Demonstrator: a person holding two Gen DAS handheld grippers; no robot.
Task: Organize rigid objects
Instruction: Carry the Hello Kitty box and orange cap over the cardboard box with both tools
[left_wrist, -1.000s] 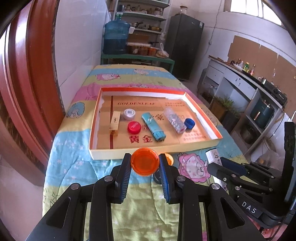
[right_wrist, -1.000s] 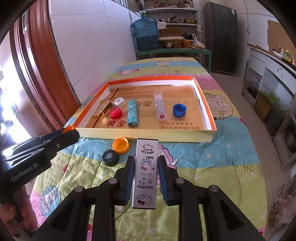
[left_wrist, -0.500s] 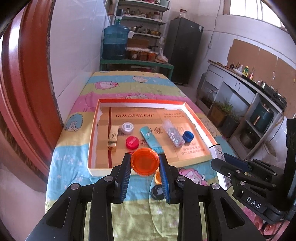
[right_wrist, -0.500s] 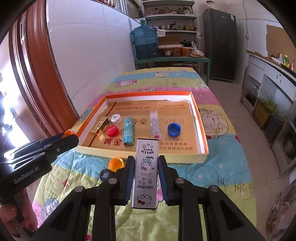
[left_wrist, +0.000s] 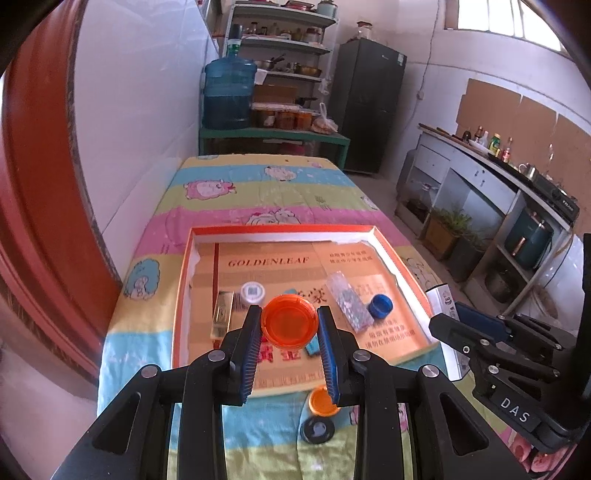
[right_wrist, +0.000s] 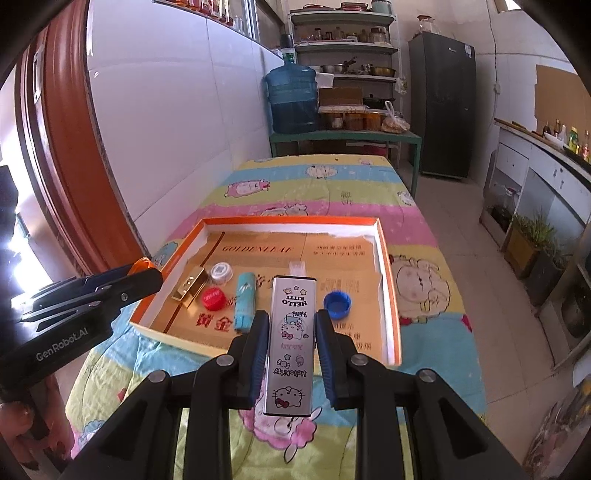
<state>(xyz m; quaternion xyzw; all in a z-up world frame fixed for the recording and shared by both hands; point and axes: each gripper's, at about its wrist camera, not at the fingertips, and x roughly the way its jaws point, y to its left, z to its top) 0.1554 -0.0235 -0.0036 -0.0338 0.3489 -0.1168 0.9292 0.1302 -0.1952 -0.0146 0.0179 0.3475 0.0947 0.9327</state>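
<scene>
My left gripper (left_wrist: 289, 325) is shut on a round orange lid (left_wrist: 289, 320) and holds it above the near part of the orange-rimmed box (left_wrist: 180, 295). My right gripper (right_wrist: 290, 325) is shut on a silver Hello Kitty case (right_wrist: 290, 343), held above the box's near wall (right_wrist: 177, 334). In the box lie a gold bar (right_wrist: 189, 286), a white cap (right_wrist: 221, 273), a red cap (right_wrist: 213, 297), a teal tube (right_wrist: 244, 299), a glittery clear case (left_wrist: 349, 301) and a blue cap (right_wrist: 337, 303). The left gripper also shows in the right wrist view (right_wrist: 146, 275).
A small orange cap (left_wrist: 323, 400) and a black cap (left_wrist: 317, 430) lie on the striped cartoon blanket (left_wrist: 258, 192) just before the box. A white wall and a red door frame (left_wrist: 33, 184) run along the left. Shelves and a water jug (left_wrist: 229, 94) stand beyond the table.
Both grippers have risen and moved forward with their loads, from above the blanket in front of the box to above the box's near part.
</scene>
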